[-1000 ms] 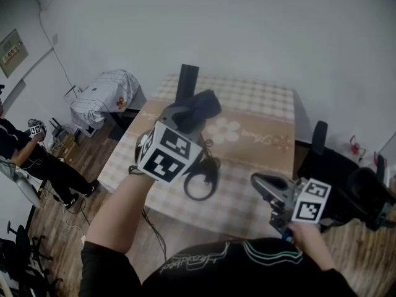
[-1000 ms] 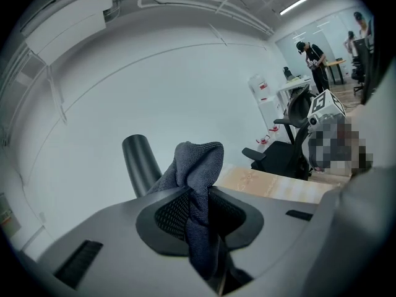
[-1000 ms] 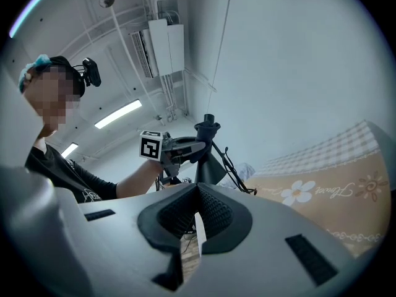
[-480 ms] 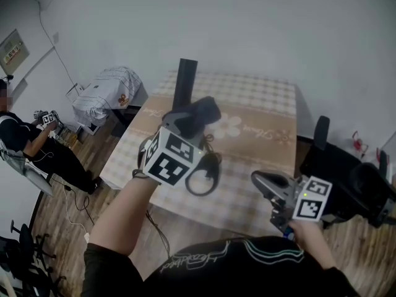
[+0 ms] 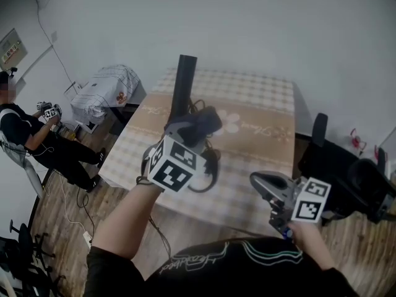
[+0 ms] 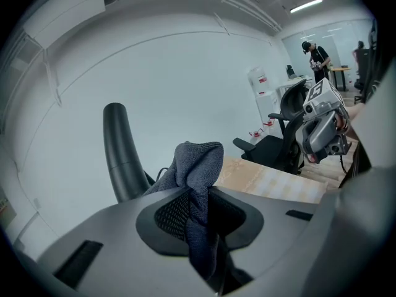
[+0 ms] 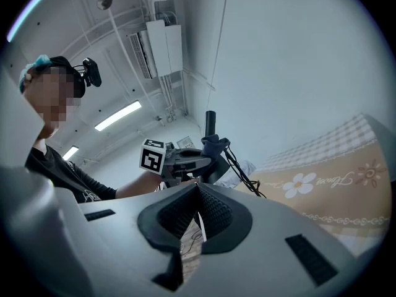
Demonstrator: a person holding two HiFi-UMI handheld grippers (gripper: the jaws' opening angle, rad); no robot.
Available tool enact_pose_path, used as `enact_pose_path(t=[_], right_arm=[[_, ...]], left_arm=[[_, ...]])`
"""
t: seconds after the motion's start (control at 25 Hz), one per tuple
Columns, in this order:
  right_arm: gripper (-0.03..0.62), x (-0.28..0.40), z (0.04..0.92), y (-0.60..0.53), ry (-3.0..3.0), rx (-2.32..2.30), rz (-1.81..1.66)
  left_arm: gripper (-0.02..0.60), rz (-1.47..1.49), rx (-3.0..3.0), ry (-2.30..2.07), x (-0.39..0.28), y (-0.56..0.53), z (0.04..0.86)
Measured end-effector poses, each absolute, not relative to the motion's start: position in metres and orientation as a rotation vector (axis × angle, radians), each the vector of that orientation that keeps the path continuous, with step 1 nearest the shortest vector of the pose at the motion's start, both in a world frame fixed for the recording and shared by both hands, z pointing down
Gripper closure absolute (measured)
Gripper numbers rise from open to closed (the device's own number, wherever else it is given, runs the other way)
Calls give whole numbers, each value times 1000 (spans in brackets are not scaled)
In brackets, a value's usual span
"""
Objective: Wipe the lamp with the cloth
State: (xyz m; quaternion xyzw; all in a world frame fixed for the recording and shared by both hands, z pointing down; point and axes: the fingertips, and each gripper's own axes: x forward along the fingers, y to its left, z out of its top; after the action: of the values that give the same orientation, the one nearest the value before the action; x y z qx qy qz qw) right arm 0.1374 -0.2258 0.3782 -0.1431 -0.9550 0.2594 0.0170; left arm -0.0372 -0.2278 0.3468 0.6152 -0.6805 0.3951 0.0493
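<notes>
lamp (image 5: 183, 86): a dark post, stood upright toward the far left of the table (image 5: 266, 104). left claw (image 5: 194, 127) is held just before it, clamped on the dark cloth (image 6: 198, 166). a fold is left protruding past the tips, judged so that fabric rather than plastic is brought against the post. contact cannot be confirmed. right claw (image 7: 198, 206) is held low at right, closed on nothing, judged parked clear.
</notes>
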Motion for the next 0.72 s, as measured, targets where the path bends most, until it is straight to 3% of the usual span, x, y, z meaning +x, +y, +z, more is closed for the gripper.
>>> enact_pose_path(t=[0.72], right_arm=[[583,158,380,-180,-2951,-428,811]], left_arm=[[509,1000,1860,-1928,1,-189,417]])
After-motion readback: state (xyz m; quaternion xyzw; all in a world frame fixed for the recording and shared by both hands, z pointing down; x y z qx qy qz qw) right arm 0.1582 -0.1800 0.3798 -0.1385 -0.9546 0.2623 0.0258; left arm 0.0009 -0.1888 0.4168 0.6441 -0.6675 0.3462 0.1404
